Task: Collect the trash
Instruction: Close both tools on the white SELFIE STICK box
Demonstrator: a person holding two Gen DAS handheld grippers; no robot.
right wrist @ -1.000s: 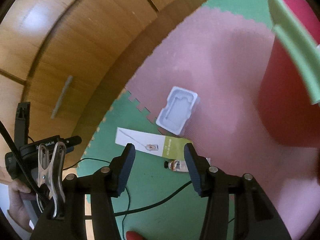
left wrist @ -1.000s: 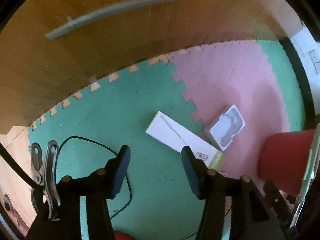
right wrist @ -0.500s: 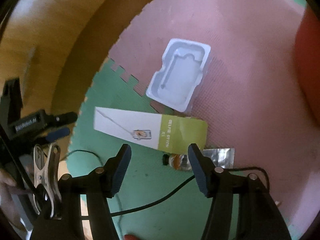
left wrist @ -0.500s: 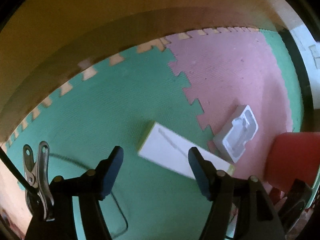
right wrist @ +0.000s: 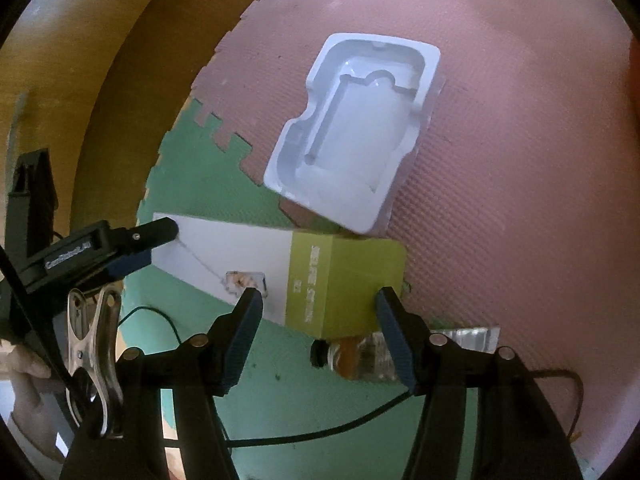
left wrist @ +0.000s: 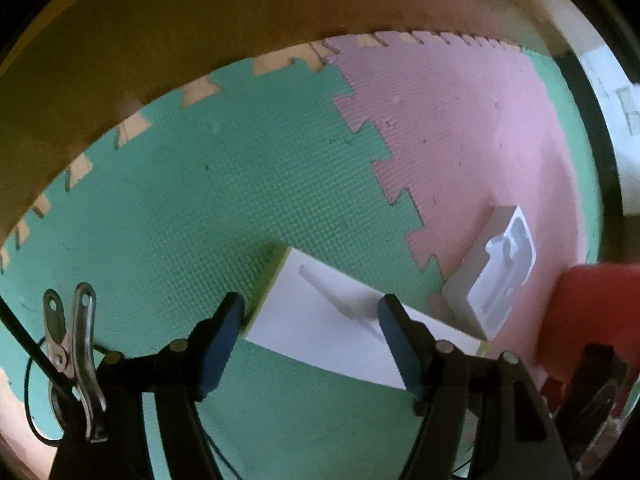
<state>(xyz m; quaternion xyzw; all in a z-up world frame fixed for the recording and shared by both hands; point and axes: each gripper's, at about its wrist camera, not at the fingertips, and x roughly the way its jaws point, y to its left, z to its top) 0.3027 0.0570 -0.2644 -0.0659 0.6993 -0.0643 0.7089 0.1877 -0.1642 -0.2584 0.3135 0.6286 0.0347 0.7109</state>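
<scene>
Between the spread fingers of the left hand-held gripper (left wrist: 310, 316) lies the white end of a long carton (right wrist: 280, 268) — jaws just widened, pads clear. Right hand-held gripper (right wrist: 318, 308), released too, straddles its green end; beyond sits an empty white moulded tray (right wrist: 356, 136) on foam floor mats (left wrist: 200, 200).

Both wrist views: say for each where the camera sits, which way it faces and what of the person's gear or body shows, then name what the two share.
Left wrist: rides the left gripper, facing steeply down at the foam mat; its open fingers straddle the white end of the long box; no hand shows.
Right wrist: rides the right gripper, tilted down at the box's green end and small bottle; fingers open; the left gripper and a hand show at left.
Shared: the box and white plastic tray.
</scene>
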